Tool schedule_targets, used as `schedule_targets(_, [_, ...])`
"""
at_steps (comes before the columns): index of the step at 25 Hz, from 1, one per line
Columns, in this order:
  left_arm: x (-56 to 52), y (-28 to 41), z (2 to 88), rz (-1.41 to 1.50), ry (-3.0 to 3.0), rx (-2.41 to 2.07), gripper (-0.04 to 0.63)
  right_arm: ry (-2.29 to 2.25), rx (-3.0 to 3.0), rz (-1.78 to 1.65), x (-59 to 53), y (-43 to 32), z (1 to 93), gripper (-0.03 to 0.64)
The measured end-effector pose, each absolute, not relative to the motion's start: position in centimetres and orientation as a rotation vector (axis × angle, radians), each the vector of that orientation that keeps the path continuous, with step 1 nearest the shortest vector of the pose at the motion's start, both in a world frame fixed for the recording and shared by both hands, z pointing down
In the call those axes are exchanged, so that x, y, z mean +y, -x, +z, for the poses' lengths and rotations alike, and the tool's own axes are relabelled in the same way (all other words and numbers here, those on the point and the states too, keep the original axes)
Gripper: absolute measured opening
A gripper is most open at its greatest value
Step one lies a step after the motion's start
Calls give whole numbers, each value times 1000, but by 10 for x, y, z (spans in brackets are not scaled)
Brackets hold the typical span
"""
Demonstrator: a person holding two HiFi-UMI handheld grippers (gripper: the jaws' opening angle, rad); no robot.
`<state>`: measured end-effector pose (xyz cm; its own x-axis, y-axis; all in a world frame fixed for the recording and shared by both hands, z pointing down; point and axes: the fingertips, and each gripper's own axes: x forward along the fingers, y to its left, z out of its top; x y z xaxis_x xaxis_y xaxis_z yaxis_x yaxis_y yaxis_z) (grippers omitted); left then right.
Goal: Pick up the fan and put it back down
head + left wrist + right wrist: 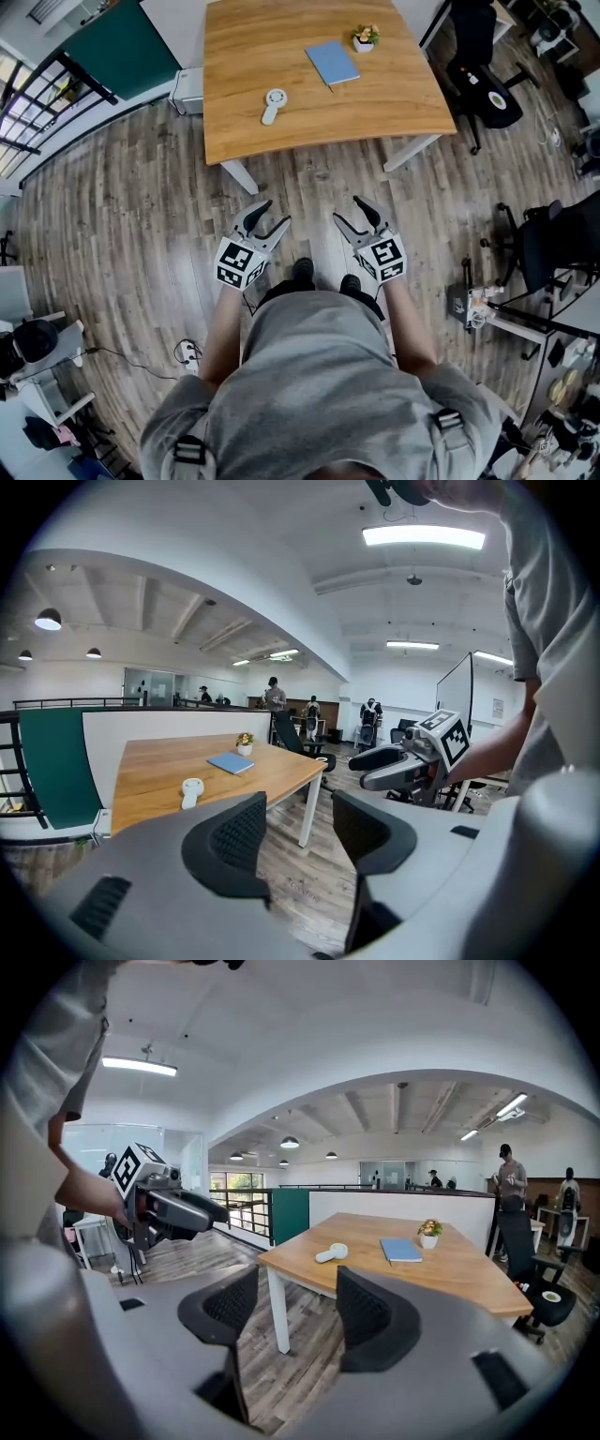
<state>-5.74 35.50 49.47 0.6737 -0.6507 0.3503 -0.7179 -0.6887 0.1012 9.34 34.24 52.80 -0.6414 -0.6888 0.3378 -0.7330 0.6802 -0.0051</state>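
Observation:
A small white hand-held fan point(273, 103) lies flat on the left part of the wooden table point(375, 108), handle toward the near edge. It also shows in the left gripper view as the fan point(191, 791) and in the right gripper view as the fan point(331, 1253). Both grippers hang in front of the person, well short of the table, over the wood floor. The left gripper point(274, 214) point(298, 832) stands open with nothing between its jaws. The right gripper point(347, 210) point(292, 1312) is open and empty too.
A blue notebook point(332, 63) and a small potted plant point(364, 38) sit farther back on the table. A black office chair point(478, 75) stands at the table's right, a white box point(187, 91) at its left. Desks and chairs crowd the right side.

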Motion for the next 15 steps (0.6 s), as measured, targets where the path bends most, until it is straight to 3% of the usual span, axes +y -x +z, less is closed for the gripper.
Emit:
schedule_targets(6, [353, 63, 499, 423, -2657, -1075, 262, -1123, -2575, 210, 341, -84, 534, 338])
schedule_targets(15, [347, 66, 500, 409, -2674, -1020, 273, -1168, -2507, 207, 338, -86, 540, 327])
